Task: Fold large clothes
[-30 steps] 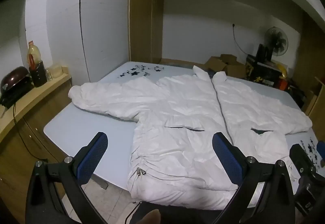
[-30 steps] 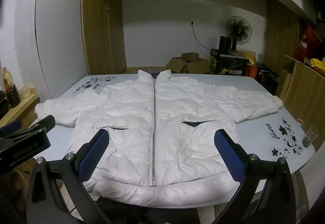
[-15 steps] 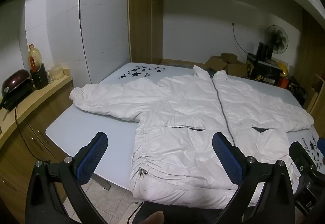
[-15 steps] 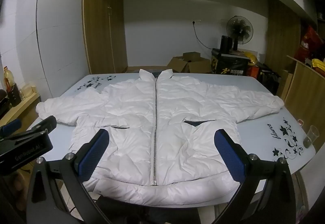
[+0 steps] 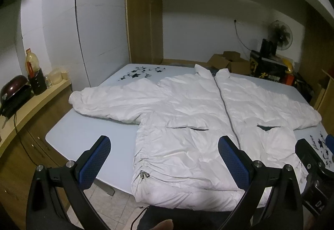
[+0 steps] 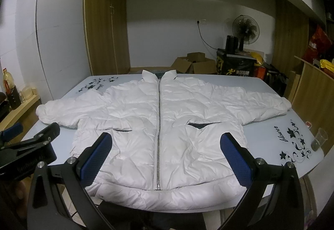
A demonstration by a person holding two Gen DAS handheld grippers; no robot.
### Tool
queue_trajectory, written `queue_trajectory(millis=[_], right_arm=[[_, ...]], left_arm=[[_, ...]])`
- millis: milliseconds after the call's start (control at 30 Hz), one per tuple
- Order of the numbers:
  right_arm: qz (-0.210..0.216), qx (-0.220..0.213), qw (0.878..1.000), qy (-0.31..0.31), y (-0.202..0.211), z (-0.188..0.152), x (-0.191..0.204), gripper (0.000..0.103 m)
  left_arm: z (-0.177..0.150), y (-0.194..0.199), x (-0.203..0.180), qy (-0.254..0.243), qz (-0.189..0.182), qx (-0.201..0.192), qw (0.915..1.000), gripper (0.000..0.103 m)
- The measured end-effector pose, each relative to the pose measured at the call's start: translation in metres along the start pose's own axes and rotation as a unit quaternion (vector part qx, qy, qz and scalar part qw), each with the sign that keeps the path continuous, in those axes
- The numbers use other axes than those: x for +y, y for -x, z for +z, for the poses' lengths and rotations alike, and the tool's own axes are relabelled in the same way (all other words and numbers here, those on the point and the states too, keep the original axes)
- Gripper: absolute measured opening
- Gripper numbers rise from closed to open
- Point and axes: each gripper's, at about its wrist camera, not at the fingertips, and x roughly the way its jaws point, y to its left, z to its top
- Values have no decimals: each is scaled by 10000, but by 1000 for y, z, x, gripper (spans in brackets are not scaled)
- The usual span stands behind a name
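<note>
A white quilted puffer jacket [image 6: 160,125] is spread flat, zipped, front up, on the pale blue table [image 6: 271,142]. The left gripper [image 5: 165,159] and right gripper [image 6: 167,152] are held wide open, empty. Soft, light, slippery padding is expected; the cuffs are best pinched.

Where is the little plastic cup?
In the right wrist view, the clear plastic cup stands near the table's right edge, beside the black flower print, apart from the white jacket.

walls: white, tiled at left
wardrobe [image 6: 106,27]: wooden, back corner
fan [image 6: 245,29]: beside cardboard boxes [image 6: 194,63]
tabletop [image 6: 271,142]: pale blue, black flower prints
floor [image 5: 125,207]: light tiles
</note>
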Motion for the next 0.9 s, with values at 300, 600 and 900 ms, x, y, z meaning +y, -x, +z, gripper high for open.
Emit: queue_trajectory(millis=[300,600,900], right_arm=[[26,29,10000,46,-1,-2,1,103],[132,158,9998,-54,-4,-6,-4,103],[139,201,9997,-70,-7,-5,-2,103]], left_arm=[[-5,-4,-5,-74,-44,51,9999,103],[-9,-3,-7,-70,-131,46,9999,103],[-24,-10,-2,95,-342,326,9988,103]])
